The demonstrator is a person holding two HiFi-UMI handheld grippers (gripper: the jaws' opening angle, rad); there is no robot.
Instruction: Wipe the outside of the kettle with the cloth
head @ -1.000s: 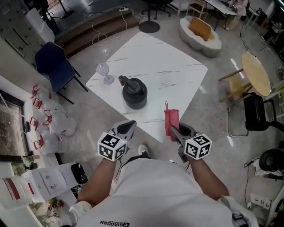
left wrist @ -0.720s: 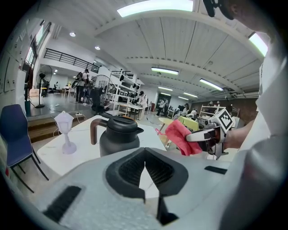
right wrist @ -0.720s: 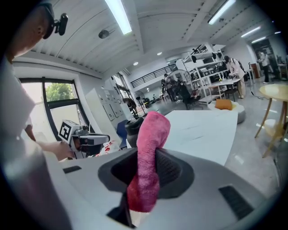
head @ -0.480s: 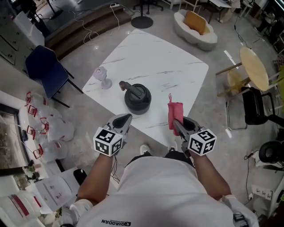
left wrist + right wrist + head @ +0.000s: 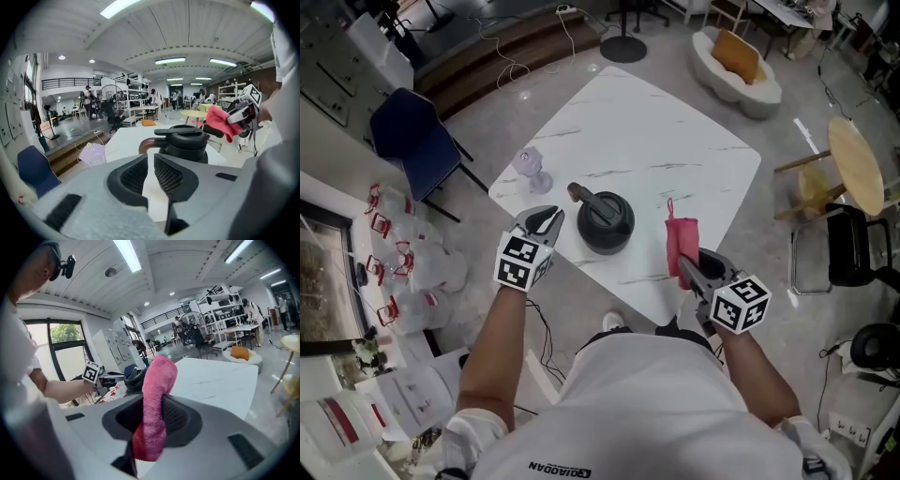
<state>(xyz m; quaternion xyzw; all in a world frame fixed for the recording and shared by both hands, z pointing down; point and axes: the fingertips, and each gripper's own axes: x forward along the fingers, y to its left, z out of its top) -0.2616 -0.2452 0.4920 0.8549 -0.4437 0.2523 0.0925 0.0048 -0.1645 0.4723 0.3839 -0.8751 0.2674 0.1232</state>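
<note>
The dark grey kettle [image 5: 606, 221] stands near the front corner of the white marble table [image 5: 656, 131], its handle pointing back left. My left gripper [image 5: 546, 218] hovers just left of the kettle at the table edge. Its jaws have just been opening and stand a little apart with nothing between them [image 5: 150, 176]; the kettle [image 5: 185, 143] sits straight ahead of them. My right gripper [image 5: 689, 267] is shut on the pink cloth [image 5: 681, 242], held upright over the table's right front edge. The cloth [image 5: 157, 399] fills the right jaws, with the kettle [image 5: 133, 378] to their left.
A pale lilac glass [image 5: 530, 169] stands on the table's left corner behind the left gripper. A blue chair [image 5: 412, 141] and plastic bags [image 5: 412, 272] lie left of the table. A round wooden table [image 5: 858, 164] and a black chair [image 5: 853, 248] stand to the right.
My left gripper has moved forward from beside my body to the table edge left of the kettle, and its jaws have parted slightly. The right gripper has carried the cloth a little forward.
</note>
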